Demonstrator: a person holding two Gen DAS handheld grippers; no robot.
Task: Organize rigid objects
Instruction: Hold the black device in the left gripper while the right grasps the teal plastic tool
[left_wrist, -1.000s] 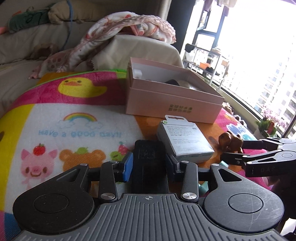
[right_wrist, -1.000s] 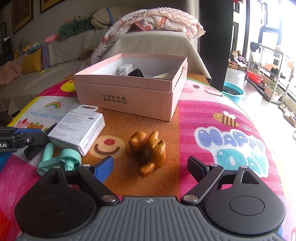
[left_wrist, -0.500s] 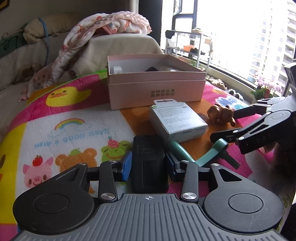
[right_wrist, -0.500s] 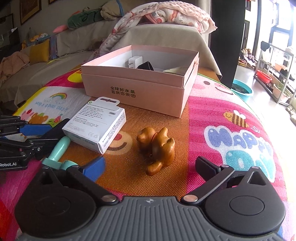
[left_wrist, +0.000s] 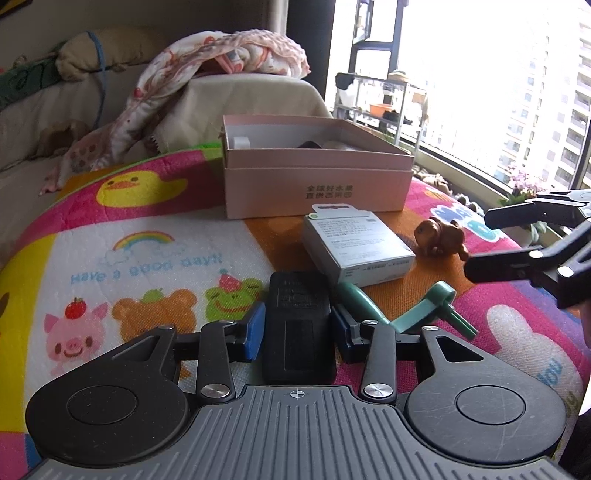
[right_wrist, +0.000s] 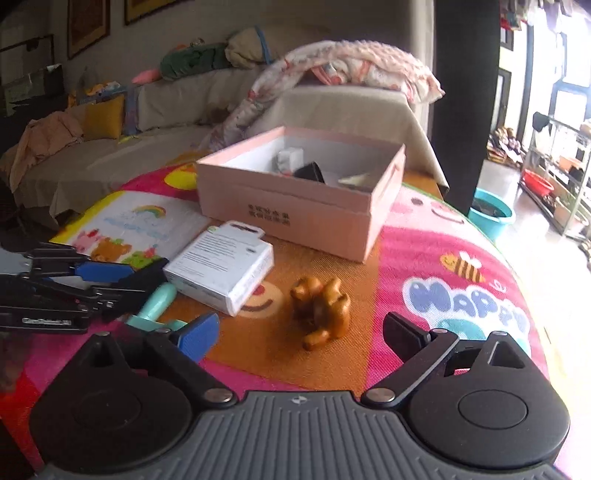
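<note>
My left gripper (left_wrist: 298, 330) is shut on a black rectangular block (left_wrist: 298, 317) and holds it over the play mat; it also shows in the right wrist view (right_wrist: 122, 277). My right gripper (right_wrist: 301, 332) is open and empty, hovering just short of a brown wooden animal figure (right_wrist: 323, 306), which also shows in the left wrist view (left_wrist: 439, 236). A white product box (left_wrist: 356, 245) lies behind the block, a teal plastic tool (left_wrist: 417, 314) beside it. An open pink cardboard box (left_wrist: 314, 184) with a few items stands behind them.
A colourful cartoon play mat (left_wrist: 147, 251) covers the surface. A sofa with a floral blanket (right_wrist: 347, 70) and cushions stands behind. A teal basin (right_wrist: 493, 216) and a shelf rack (right_wrist: 561, 177) stand on the floor to the right.
My left gripper has lifted and pulled back with the black block, uncovering the teal tool. My right gripper has risen and drawn back a little from the brown figure.
</note>
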